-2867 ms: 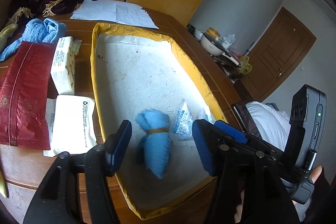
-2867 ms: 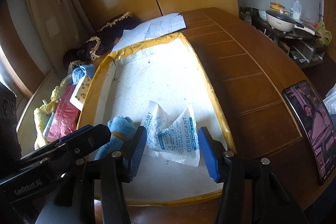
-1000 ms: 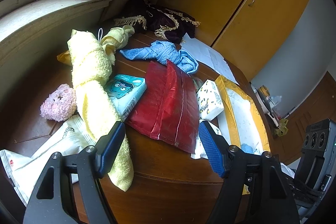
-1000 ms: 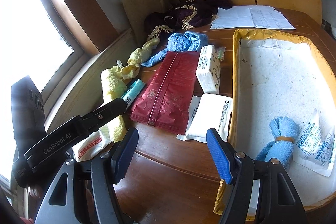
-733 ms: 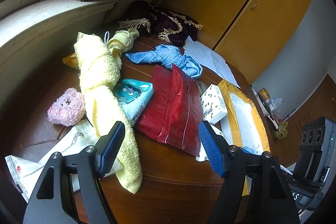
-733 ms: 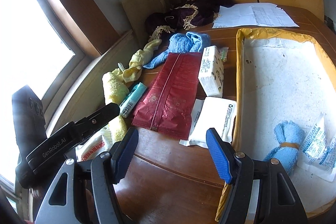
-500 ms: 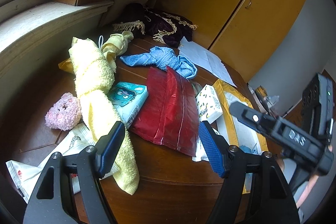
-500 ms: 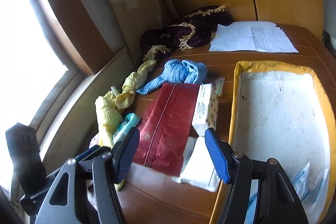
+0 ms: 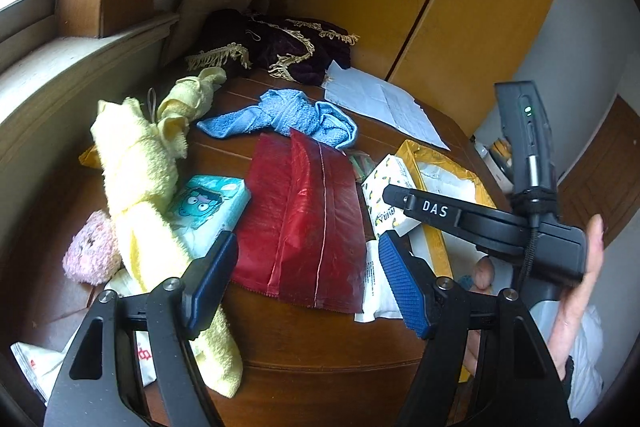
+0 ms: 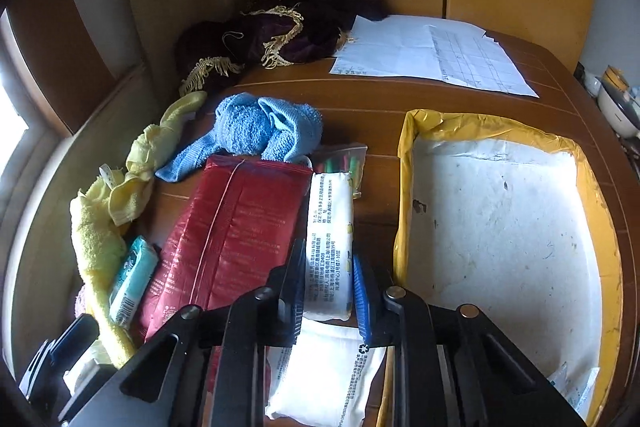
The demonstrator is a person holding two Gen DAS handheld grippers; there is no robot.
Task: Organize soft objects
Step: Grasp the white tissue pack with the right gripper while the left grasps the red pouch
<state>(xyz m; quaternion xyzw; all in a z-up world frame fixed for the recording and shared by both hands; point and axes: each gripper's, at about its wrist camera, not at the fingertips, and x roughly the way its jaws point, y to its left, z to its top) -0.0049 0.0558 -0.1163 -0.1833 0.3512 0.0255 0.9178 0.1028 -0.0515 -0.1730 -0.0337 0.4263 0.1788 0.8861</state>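
Note:
My right gripper (image 10: 329,285) is shut on the near end of a white tissue pack (image 10: 330,227), which lies on the wooden table between a red foil pouch (image 10: 232,235) and the yellow-rimmed white tray (image 10: 404,187). In the left wrist view that same pack (image 9: 386,173) sits under the right gripper's black arm. My left gripper (image 9: 304,279) hangs open above the table's near edge with nothing between its fingers. Spread ahead of it are a yellow towel (image 9: 132,163), a blue towel (image 9: 288,115), a teal tissue pack (image 9: 208,207) and a pink plush (image 9: 90,251).
A flat white packet (image 10: 332,375) lies under the right gripper. A clear bag of pens (image 10: 344,159) sits behind the tissue pack. Papers (image 10: 428,55) and a dark fringed cloth (image 10: 288,31) lie at the back. A person's hand (image 9: 580,299) holds the right gripper.
The right gripper has moved forward and down over the white tissue pack and closed from wide open onto it. The left gripper has stayed open and nearly still.

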